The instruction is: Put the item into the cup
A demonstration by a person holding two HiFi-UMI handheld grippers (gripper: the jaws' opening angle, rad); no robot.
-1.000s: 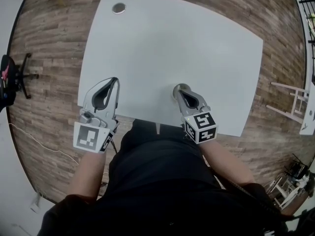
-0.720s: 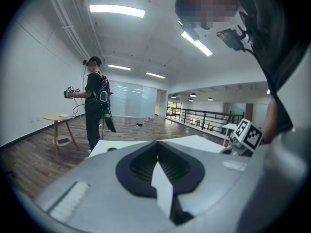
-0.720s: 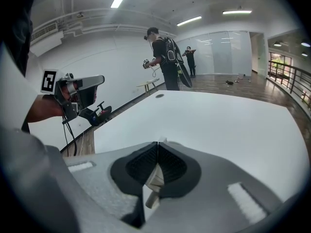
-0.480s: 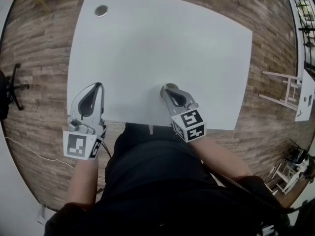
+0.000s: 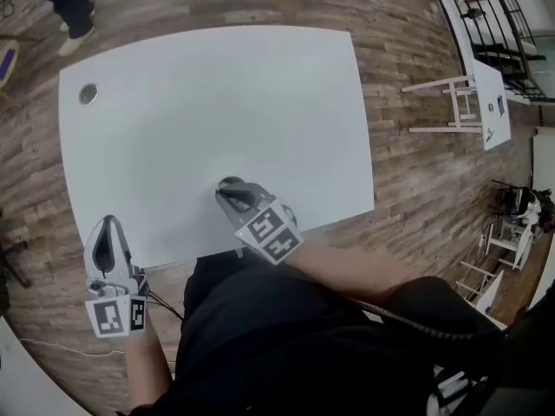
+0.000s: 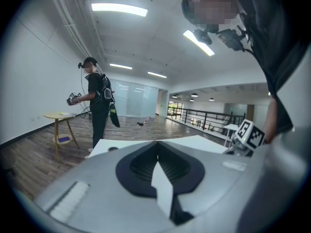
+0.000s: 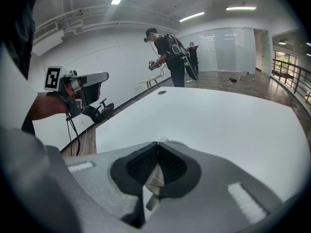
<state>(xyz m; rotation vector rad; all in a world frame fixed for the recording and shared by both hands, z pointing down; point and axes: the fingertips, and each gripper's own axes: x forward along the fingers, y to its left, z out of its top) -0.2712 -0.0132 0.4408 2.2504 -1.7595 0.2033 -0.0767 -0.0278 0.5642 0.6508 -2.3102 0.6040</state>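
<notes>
**Inspection: both claws shut and empty, task objects not sighted**

Table [image 5: 217, 102]: white and bare. A second ago it lay nearly square across the head view. It now sits skewed, with its far corners swung to the right. The round cable hole [image 5: 88, 94] has gone from the top of the picture to the left side.

Floor [image 5: 416, 146]: wood planks on every side of the table. A bystander [image 6: 97, 106] has come into the head view at the top left corner, legs only. Both gripper views show that person standing beyond the table's far end, beside a small round wooden table [image 6: 60, 118].

My right gripper [image 5: 227, 187]: it is over the table just inside the near edge, as it was before, and tilted downward. Its own view shows the jaws pressed together with nothing between the pads.

My left gripper [image 5: 108, 221]: a second ago it reached in over the near edge. Now only its tip shows against the table's near left corner, and its body hangs over the floor. Its jaws are also closed on each other and hold nothing.

Item and cup: I cannot tell where they are or how they look. No view shows either one.
</notes>
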